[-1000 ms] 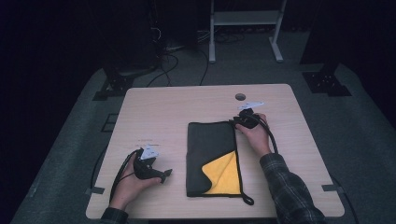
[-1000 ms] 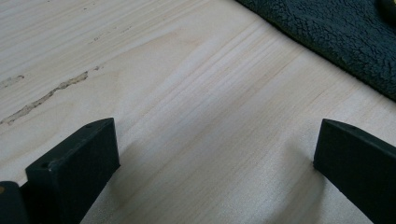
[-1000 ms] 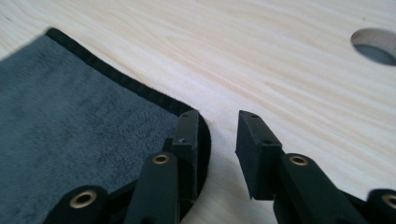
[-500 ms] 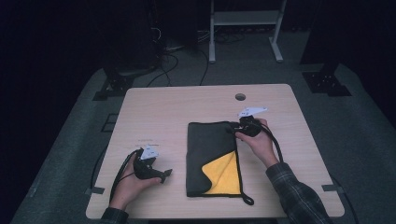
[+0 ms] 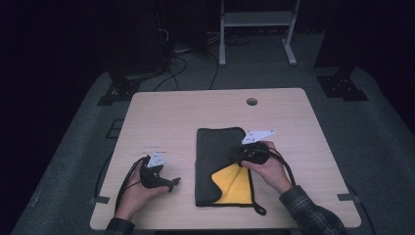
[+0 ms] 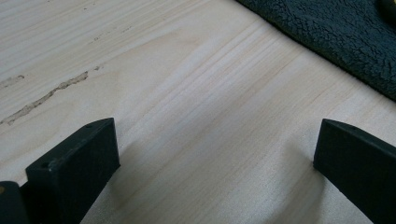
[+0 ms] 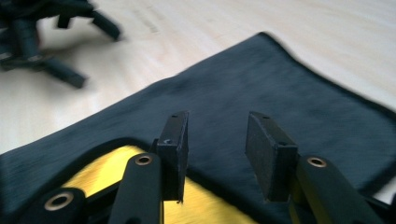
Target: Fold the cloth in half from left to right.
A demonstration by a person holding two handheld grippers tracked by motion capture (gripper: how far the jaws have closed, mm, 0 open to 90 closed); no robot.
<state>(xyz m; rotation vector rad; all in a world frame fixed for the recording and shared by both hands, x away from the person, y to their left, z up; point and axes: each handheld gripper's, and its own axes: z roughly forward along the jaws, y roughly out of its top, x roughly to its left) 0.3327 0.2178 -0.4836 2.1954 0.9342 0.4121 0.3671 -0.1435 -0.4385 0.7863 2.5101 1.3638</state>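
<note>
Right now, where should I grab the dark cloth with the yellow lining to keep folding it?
Probably the turned-back flap where the yellow lining shows on the dark cloth. That edge is already lifted off the layer below, so a jaw can slip under it. Come from the cloth's right side with the right hand-held gripper, whose jaws, just opening with nothing between them, hover there.

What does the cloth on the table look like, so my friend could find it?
Look at the wooden table. The cloth lies flat near its middle, between the person's two hands. It is dark grey, with one near corner turned over to show bright yellow underneath.
</note>
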